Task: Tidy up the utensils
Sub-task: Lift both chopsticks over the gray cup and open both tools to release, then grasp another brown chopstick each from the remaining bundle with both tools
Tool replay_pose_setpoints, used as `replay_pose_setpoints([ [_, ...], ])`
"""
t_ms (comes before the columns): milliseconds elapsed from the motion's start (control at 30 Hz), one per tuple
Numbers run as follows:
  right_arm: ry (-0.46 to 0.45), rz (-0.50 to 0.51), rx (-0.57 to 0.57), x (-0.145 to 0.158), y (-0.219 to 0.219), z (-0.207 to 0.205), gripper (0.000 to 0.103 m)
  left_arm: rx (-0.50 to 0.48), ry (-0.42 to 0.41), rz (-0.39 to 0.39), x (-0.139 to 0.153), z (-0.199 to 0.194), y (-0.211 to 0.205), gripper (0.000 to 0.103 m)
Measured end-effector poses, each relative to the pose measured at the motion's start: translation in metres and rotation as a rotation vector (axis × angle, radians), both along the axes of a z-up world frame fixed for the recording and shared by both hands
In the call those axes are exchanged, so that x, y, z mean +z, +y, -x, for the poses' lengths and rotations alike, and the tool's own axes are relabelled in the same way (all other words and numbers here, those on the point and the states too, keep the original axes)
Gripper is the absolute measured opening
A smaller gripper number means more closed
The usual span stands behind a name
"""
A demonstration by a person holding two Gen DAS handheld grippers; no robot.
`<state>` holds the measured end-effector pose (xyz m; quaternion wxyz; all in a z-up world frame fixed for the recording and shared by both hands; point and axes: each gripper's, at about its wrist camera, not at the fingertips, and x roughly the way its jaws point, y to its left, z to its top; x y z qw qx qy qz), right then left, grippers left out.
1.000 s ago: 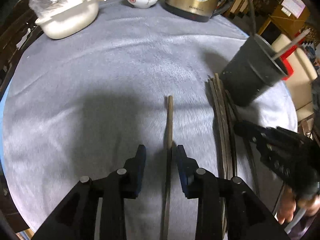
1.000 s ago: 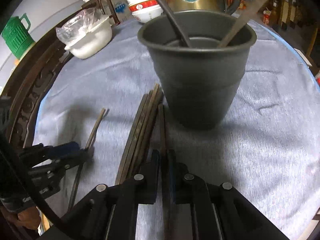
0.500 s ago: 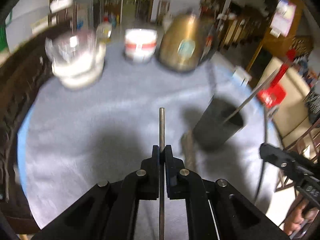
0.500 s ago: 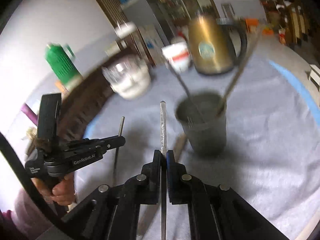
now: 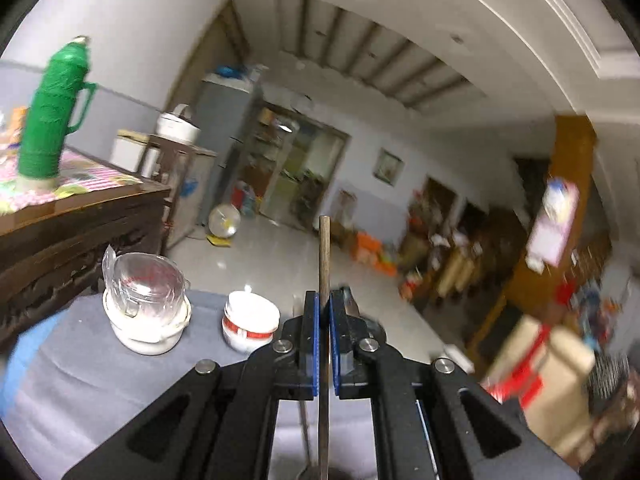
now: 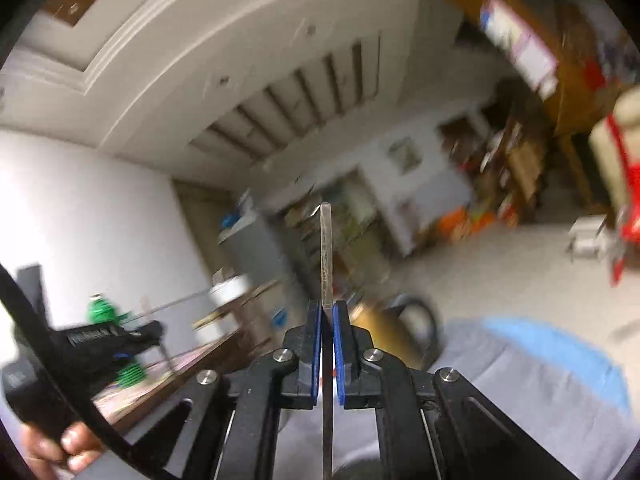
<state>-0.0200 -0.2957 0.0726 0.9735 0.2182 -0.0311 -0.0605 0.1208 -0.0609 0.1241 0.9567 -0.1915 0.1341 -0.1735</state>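
The grey-clothed table (image 5: 92,364) sits low in both views, since both tools are tipped up toward the ceiling and the far room. On the cloth stand a white pot with a plastic-wrapped lid (image 5: 146,312) and, just beside it, a red-banded bowl (image 5: 250,322); the brass kettle (image 6: 384,336) shows blurred behind the right tool. The left gripper (image 5: 324,336) is pinched tight on a dark wooden chopstick (image 5: 324,256), which stands upright above the pads. The right gripper (image 6: 327,344) is likewise clamped on a paler, speckled chopstick (image 6: 326,252), also upright. Both sticks look light, stiff and smooth, likely to pivot or slip if gripped near an end; the mid-length hold seems sensible.
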Motion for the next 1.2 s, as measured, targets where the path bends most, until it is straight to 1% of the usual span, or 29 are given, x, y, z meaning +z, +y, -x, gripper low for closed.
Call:
replay_pose_setpoints([
  [33, -0.006, 0.029, -0.044, 0.000, 0.002, -0.006, 0.006, 0.021, -0.005, 0.007, -0.003, -0.005, -0.007, 0.005],
  [67, -0.003, 0.033, -0.066, -0.002, 0.002, -0.014, 0.006, 0.036, -0.010, 0.000, -0.006, -0.007, -0.012, 0.005],
  [100, 0.004, 0.033, -0.080, -0.004, 0.003, -0.020, 0.006, 0.058, -0.007, -0.023, -0.012, -0.012, -0.021, 0.005],
  [167, 0.025, 0.056, -0.141, -0.010, 0.008, -0.038, 0.006, 0.067, 0.019, -0.051, -0.034, -0.019, -0.034, 0.005],
  [233, 0.060, 0.060, -0.149, -0.018, 0.012, -0.054, 0.006, 0.072, 0.059, -0.084, -0.055, -0.028, -0.044, 0.005],
  [333, 0.118, 0.095, -0.148, -0.031, 0.022, -0.072, 0.006, 0.065, 0.108, -0.093, -0.074, -0.034, -0.045, 0.005],
  [367, 0.141, 0.094, -0.131, -0.036, 0.024, -0.076, 0.006, 0.058, 0.129, -0.093, -0.080, -0.036, -0.043, 0.005],
  [433, 0.175, 0.100, -0.106, -0.045, 0.025, -0.081, 0.006, 0.038, 0.140, -0.101, -0.083, -0.032, -0.038, 0.005],
  [533, 0.212, 0.108, -0.042, -0.050, 0.026, -0.074, 0.006, -0.016, 0.170, -0.141, -0.090, -0.024, -0.036, 0.005],
  [700, 0.279, 0.057, 0.069, -0.055, 0.007, -0.064, 0.007, -0.109, 0.251, -0.185, -0.106, -0.017, -0.026, 0.006],
  [800, 0.321, 0.037, 0.134, -0.060, 0.001, -0.057, 0.010, -0.163, 0.263, -0.235, -0.109, -0.002, -0.018, 0.009],
  [833, 0.335, 0.036, 0.157, -0.061, -0.002, -0.050, 0.010, -0.171, 0.261, -0.255, -0.111, 0.004, -0.015, 0.018],
  [867, 0.352, 0.030, 0.178, -0.060, -0.003, -0.045, 0.012, -0.185, 0.268, -0.270, -0.112, 0.009, -0.010, 0.033],
  [900, 0.364, 0.024, 0.189, -0.062, -0.004, -0.039, 0.021, -0.203, 0.277, -0.283, -0.113, 0.015, -0.005, 0.040],
  [933, 0.385, 0.004, 0.206, -0.063, -0.006, -0.034, 0.044, -0.215, 0.280, -0.298, -0.115, 0.021, 0.001, 0.046],
  [967, 0.398, -0.020, 0.219, -0.065, -0.009, -0.029, 0.063, -0.224, 0.281, -0.318, -0.116, 0.028, 0.007, 0.047],
  [1000, 0.387, -0.058, 0.231, -0.068, -0.012, -0.016, 0.080, -0.233, 0.286, -0.335, -0.116, 0.034, 0.012, 0.047],
  [1067, 0.324, -0.089, 0.224, -0.072, -0.018, 0.008, 0.080, -0.253, 0.320, -0.359, -0.122, 0.044, 0.023, 0.051],
  [1167, 0.324, -0.143, 0.242, -0.079, -0.019, 0.036, 0.078, -0.252, 0.389, -0.386, -0.144, 0.059, 0.043, 0.051],
  [1200, 0.326, -0.158, 0.249, -0.082, -0.020, 0.041, 0.077, -0.248, 0.410, -0.391, -0.152, 0.062, 0.045, 0.051],
])
